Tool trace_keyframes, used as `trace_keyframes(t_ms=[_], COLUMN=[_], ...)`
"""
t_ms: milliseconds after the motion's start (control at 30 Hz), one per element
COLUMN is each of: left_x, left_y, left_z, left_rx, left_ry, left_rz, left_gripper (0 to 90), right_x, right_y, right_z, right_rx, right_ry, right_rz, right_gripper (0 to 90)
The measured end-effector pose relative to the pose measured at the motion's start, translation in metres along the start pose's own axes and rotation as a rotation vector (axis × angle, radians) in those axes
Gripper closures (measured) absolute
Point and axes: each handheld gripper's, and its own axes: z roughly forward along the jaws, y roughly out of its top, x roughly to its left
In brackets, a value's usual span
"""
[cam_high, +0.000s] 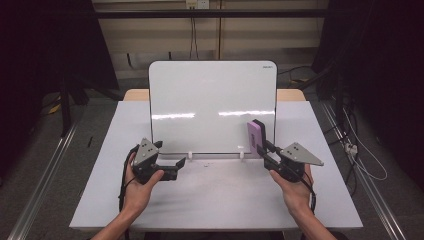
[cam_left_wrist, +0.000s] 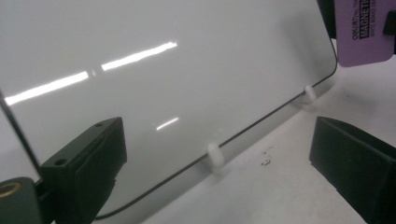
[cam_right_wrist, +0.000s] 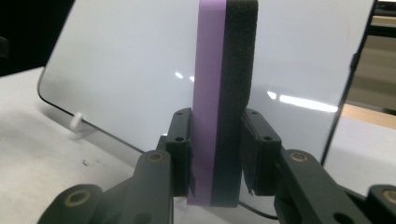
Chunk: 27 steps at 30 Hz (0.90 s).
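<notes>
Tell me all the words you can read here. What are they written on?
"MAGNETIC", partly cut off, on the purple back of the whiteboard eraser.
Smaller print beside it on the eraser: too blurred to read.
A small mark in the top right corner of the whiteboard: too small to read.

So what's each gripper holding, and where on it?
The right gripper clamps the purple eraser across its flat faces, near its lower end. The left gripper is open, holding nothing.

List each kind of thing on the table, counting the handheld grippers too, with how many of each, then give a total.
Whiteboard: 1
Purple eraser with black felt: 1
White support pegs under the board, one at and one at: 2
Handheld grippers, left gripper and right gripper: 2
Total: 6
</notes>
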Motion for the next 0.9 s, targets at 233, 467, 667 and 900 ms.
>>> trace_keyframes(t_ms=[233,467,667,900], left_x=[0.004,0.006,0.006,0.01], left_y=[-0.02,-0.036,-0.038,-0.042], left_z=[-0.012,-0.023,-0.027,-0.024], left_rx=[0.051,0.039,0.016,0.032], left_ry=[0.023,0.004,0.02,0.014], left_rz=[-0.003,-0.061,-0.075,-0.098], left_gripper=[3.9,4.0,3.6,4.2], right_x=[-0.004,-0.007,-0.008,-0.005], right_y=[0.004,0.004,0.002,0.004], right_z=[-0.004,-0.002,0.003,0.011], right_rx=[0.036,0.065,0.108,0.159], right_ry=[-0.028,-0.072,-0.101,-0.147], right_rz=[-0.058,-0.124,-0.173,-0.257], right_gripper=[67.7,67.7,67.7,67.8])
